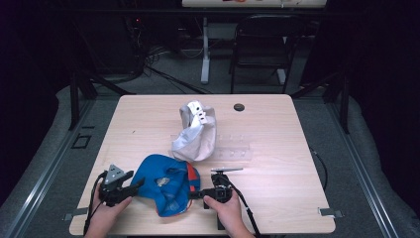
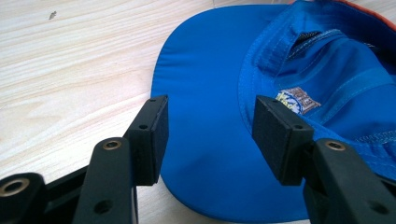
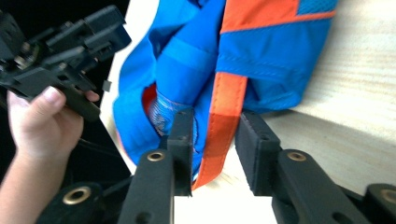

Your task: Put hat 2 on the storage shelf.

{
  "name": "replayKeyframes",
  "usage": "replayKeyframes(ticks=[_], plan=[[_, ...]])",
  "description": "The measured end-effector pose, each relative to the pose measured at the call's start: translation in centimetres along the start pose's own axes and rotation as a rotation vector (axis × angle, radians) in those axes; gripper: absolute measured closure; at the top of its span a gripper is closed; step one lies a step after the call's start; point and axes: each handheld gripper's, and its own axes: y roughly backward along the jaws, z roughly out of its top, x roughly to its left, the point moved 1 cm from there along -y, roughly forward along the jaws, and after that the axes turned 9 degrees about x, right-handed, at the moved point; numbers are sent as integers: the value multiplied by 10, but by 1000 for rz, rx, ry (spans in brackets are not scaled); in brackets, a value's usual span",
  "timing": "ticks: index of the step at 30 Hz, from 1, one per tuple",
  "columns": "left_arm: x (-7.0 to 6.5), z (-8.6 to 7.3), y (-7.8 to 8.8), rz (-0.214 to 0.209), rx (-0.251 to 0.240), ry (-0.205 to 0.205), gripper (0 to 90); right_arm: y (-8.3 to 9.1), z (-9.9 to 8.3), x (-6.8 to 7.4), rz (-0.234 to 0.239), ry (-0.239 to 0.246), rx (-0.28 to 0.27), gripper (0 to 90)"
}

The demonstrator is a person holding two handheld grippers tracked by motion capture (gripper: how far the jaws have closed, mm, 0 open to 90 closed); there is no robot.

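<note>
1. While both my hands sit at the near edge of the surface, the blue cap lies upside down between them, its inside facing up, brim toward my left.
2. My left hand-held gripper stands open over the brim; its jaws straddle the blue fabric with a clear gap on both sides, pressing on nothing.
3. My right hand-held gripper is at the cap's rear edge. Its jaws are parted, with the orange band hanging between them; one pad touches the fabric, the other stands apart, so I judge it open, not gripping.
4. To do this step well, I would, in my judgement, close the right jaws squarely on the orange band and rim, and bring the left down onto the brim before lifting, so the soft crown does not twist or slip.
5. Just beyond the cap lies a grey cap, near but apart; lifting straight up should avoid it.
6. Beside it lies a clear plastic piece, hard to make out.
7. Farther off, a small dark disc sits near the far edge, well clear.
</note>
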Motion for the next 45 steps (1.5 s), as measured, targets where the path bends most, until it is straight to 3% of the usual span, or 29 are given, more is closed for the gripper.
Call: replayKeyframes(ticks=[7, 15, 16, 18, 19, 20, 24, 27, 30, 31, 32, 34, 35, 36, 39, 42, 43, 44, 45], plan=[[-2, 0, -3, 1, 10, -9, 472, -9, -4, 2, -21, 22, 43, 691], [-1, 0, -3, 3, 14, -13, 472, -4, -7, 2, -2, 23, 29, 720], [-2, 0, -3, 4, 11, -10, 472, -5, -7, 3, -22, -3, 10, 736], [-2, 0, -3, 3, 10, -10, 472, -3, -7, 1, -6, -9, 12, 759], [-2, 0, -3, 3, 12, -13, 472, 0, -7, 1, -25, -11, 24, 768], [-2, 0, -3, 3, 10, -11, 472, -1, -8, 2, 13, -27, -2, 773], [-1, 0, -3, 3, 11, -12, 472, 6, -9, 5, 31, -50, -21, 779], [-1, 0, -2, 3, 11, -12, 472, 15, -9, 5, 17, -61, -21, 780], [-1, 0, -2, 5, 12, -13, 472, 22, -10, 3, 2, -95, -54, 779], [-1, 0, -2, 6, 12, -13, 472, 28, -9, -1, -7, -70, -21, 779], [-1, 0, -2, 6, 9, -11, 472, 28, -10, -1, -12, -110, -74, 779], [-2, 0, -2, 6, 8, -10, 472, 32, -9, -4, -20, -139, -100, 779], [-2, 0, -3, 6, 8, -10, 472, 36, -9, -4, 1, -181, -88, 779], [-2, 0, -3, 7, 8, -10, 472, 38, -8, -8, -15, -166, -121, 779], [-1, 0, -2, 6, 12, -12, 472, 45, -7, -13, 3, -181, -144, 780], [0, 0, -2, 5, 12, -11, 472, 49, -7, -11, 18, -178, -116, 782], [0, 0, -2, 4, 13, -8, 472, 51, -8, -9, -19, -166, -97, 783], [0, 0, -2, 4, 13, -6, 472, 51, -8, -7, -19, -153, -95, 783], [0, 0, -2, 4, 11, -4, 472, 52, -9, -5, 11, -156, -101, 783]])
